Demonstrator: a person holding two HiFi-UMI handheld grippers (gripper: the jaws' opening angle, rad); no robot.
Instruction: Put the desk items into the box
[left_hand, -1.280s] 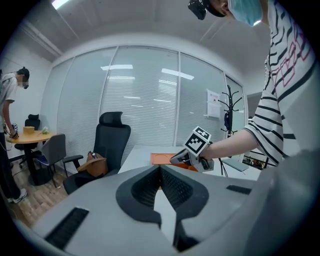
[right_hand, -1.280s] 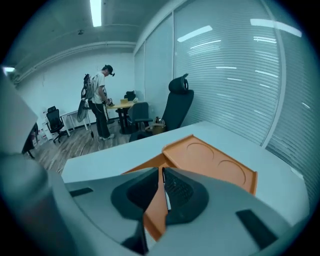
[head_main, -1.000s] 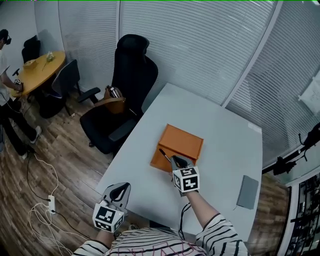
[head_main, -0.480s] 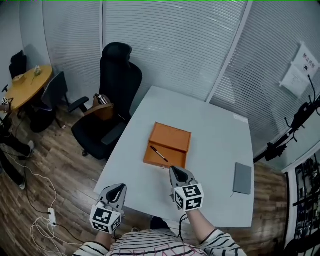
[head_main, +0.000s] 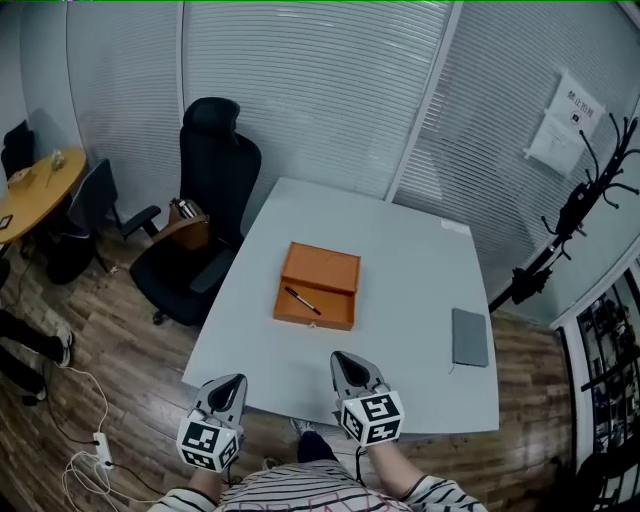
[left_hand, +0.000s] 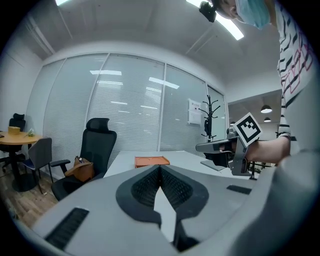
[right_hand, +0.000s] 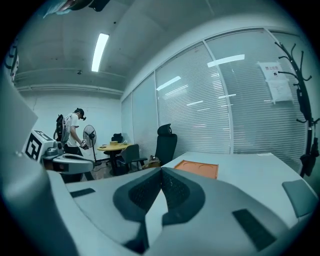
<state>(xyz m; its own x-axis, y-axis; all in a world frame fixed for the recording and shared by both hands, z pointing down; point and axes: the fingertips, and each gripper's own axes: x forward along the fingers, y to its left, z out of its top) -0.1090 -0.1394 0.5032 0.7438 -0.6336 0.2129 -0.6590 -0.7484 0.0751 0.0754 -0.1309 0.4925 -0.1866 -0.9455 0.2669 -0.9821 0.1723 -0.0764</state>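
Note:
An orange box (head_main: 320, 272) lies open in the middle of the white table (head_main: 400, 260), with a black pen (head_main: 302, 300) lying in its near part. A grey notebook (head_main: 469, 337) rests near the table's right edge. My right gripper (head_main: 344, 360) hangs at the table's near edge, shut and holding nothing, well short of the box. Off the table's near left corner, my left gripper (head_main: 235, 382) is shut and empty too. The left gripper view shows the box (left_hand: 151, 161) beyond the closed jaws. In the right gripper view the box (right_hand: 198, 167) and notebook (right_hand: 300, 196) lie ahead.
A black office chair (head_main: 205, 210) stands left of the table, with a brown bag (head_main: 185, 222) on a seat beside it. Blinds cover the glass walls behind. A coat stand (head_main: 570, 225) is at the right. Cables (head_main: 85, 455) trail on the wooden floor. A person (right_hand: 74, 131) stands by a round table.
My right gripper held the pen over the box a second ago; the pen now lies in the box and the gripper has drawn back to the near table edge. The head view has pulled back.

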